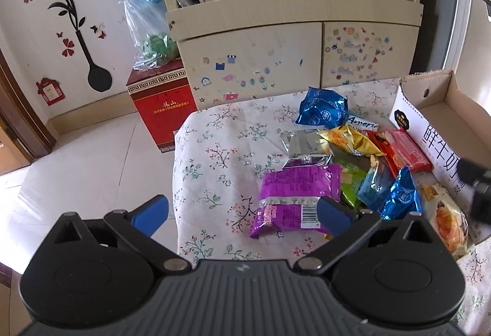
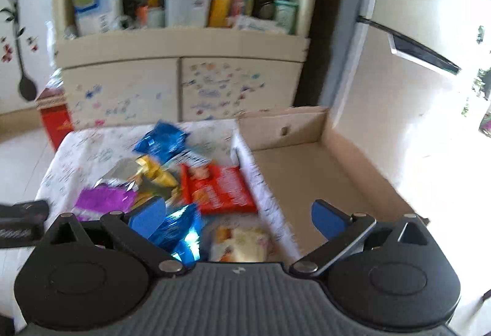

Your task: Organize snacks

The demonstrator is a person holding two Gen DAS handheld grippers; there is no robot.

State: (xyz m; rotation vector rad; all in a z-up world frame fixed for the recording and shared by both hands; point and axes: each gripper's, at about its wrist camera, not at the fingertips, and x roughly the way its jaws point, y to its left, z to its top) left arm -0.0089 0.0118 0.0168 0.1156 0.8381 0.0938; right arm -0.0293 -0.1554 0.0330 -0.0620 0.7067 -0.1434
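A heap of snack packets lies on the flowered tablecloth [image 1: 214,152]: a purple packet [image 1: 294,198], a silver one [image 1: 303,148], gold [image 1: 349,139], green [image 1: 353,179], red [image 1: 402,152], two blue ones [image 1: 322,109] [image 1: 399,198] and a pastry packet [image 1: 448,222]. My left gripper [image 1: 242,213] stands open just before the purple packet, holding nothing. The right wrist view is blurred; my right gripper [image 2: 239,216] is open above the pastry packet [image 2: 242,241] and the wall of the cardboard box [image 2: 270,198]. The box floor [image 2: 307,179] is bare.
The cardboard box [image 1: 429,109] sits at the table's right. Behind the table stands a cream cabinet [image 1: 291,53] with cluttered shelves. A red carton [image 1: 162,102] with a plastic bag on top stands on the tiled floor to the left. The right gripper's dark body [image 1: 478,188] shows at the right edge.
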